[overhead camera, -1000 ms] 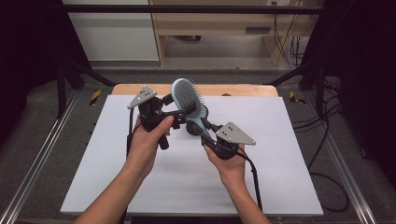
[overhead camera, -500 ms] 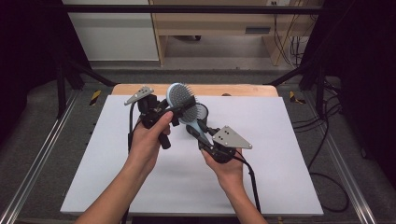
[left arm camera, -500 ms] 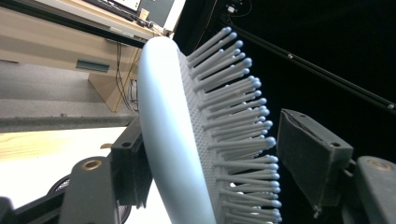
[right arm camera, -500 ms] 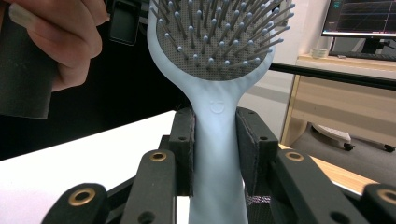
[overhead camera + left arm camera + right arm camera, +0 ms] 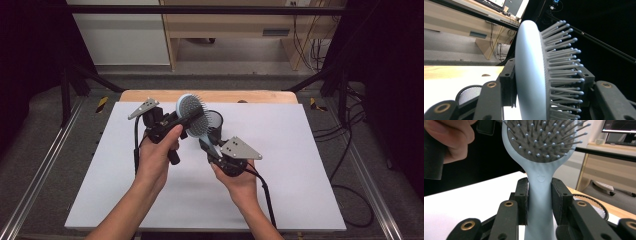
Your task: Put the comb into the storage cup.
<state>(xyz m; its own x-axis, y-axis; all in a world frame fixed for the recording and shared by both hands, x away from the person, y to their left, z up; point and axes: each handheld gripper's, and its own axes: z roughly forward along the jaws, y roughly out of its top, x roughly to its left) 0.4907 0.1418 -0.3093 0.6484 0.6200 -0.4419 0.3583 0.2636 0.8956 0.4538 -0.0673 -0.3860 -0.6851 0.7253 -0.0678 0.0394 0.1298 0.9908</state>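
A pale blue hairbrush with a grey bristle pad is held up above the table between both hands. My right gripper is shut on its handle, pads pressed on both sides, in the right gripper view. My left gripper comes in from the left. Its jaws have just been closing and now clamp the brush head, one pad on the smooth back, the other against the bristles, in the left gripper view.
A round black mesh cup stands on the white mat just behind the brush, also seen as the mesh cup. A wooden table edge runs along the back. Metal rails flank the mat.
The left gripper's jaws, wide apart a second ago, have closed onto the brush head. The brush has tipped slightly toward the left. The right gripper keeps its hold on the handle.
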